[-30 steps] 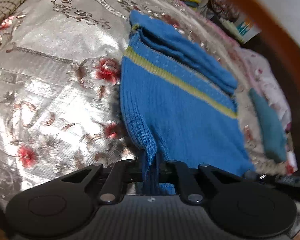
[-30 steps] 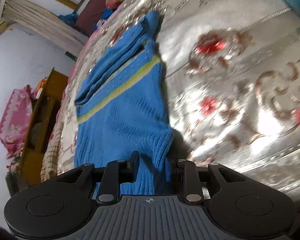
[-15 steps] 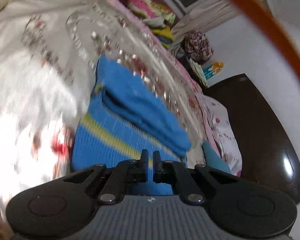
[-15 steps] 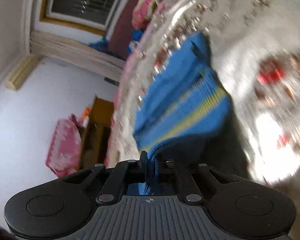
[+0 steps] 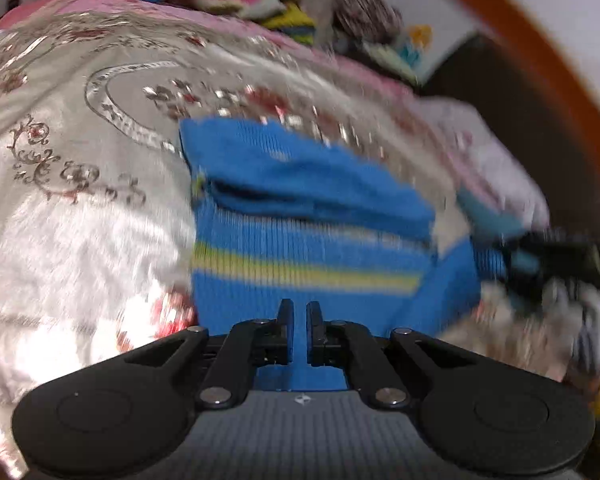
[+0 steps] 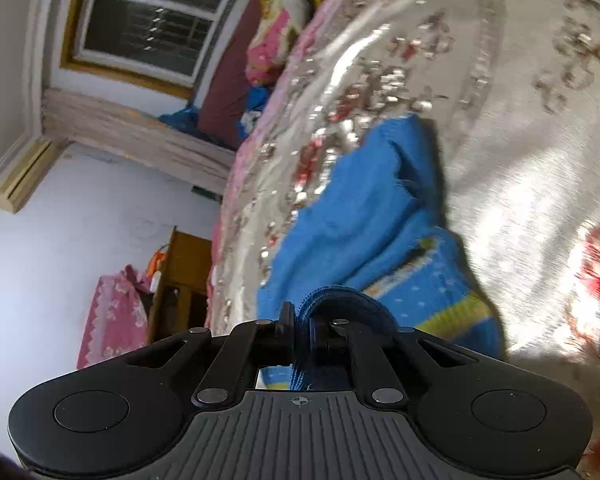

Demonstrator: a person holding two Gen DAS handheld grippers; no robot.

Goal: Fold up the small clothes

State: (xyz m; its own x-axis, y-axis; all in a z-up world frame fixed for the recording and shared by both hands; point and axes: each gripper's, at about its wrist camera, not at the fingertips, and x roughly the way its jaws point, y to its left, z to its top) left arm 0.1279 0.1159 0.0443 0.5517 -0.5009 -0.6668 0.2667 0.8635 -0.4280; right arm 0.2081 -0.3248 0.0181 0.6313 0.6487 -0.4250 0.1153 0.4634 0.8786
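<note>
Bedspread point(image 5: 80, 220) shiny, floral. Blue sweater point(image 5: 300, 236) lay ahead of both claws, stripe crosswise. Left claw point(image 5: 299, 316) and right claw point(image 6: 299, 322) each pinched its near hem, lifted.

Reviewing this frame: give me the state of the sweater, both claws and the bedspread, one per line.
Blue sweater: partly folded, sleeve laid across its body, near edge lifted off the bed.
Left claw: nearly shut, blue knit between its fingers.
Right claw: shut on a bunched fold of the sweater.
Floral bedspread: spread flat under the sweater.
</note>
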